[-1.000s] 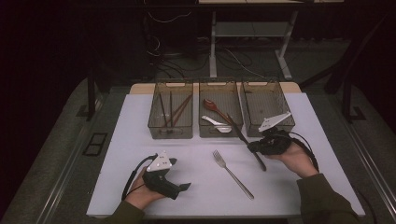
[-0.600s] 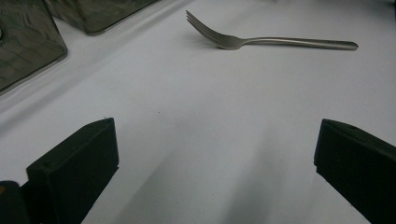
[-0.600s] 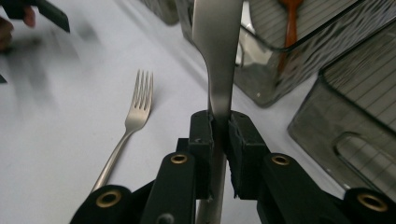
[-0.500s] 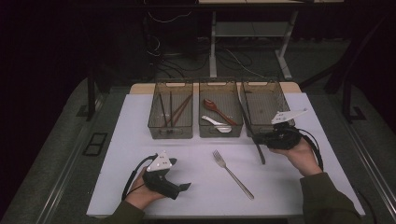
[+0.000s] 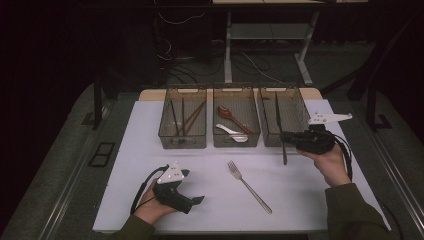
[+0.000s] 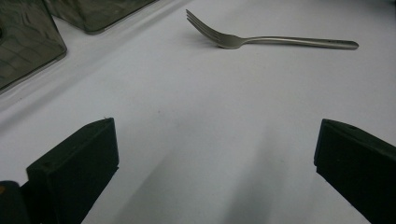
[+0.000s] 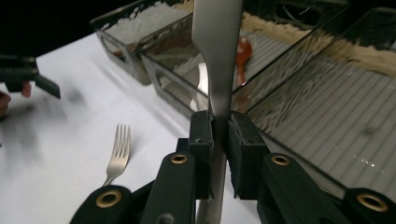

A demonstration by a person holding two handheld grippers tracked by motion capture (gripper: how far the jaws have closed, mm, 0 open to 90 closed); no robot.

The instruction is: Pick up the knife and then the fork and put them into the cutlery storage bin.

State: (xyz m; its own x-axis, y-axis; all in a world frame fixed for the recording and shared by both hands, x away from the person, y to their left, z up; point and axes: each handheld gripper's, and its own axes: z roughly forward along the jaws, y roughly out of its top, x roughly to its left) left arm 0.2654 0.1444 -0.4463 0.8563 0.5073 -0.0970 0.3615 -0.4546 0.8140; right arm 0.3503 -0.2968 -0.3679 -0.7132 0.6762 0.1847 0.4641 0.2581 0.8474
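Having been raised from the mat toward the right-hand bin [image 5: 284, 116] at centre right, a knife [image 5: 280, 131] is pinched by the right gripper [image 5: 289, 137]; the left gripper [image 5: 196, 201] is spread.

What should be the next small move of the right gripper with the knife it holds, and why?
Probably carry the knife forward over the right bin and lower it in. The right gripper is shut on its handle, and the blade already leans across that bin's near wall. The bin looks empty, whereas the other bins hold chopsticks and spoons. The fork lies on the mat.
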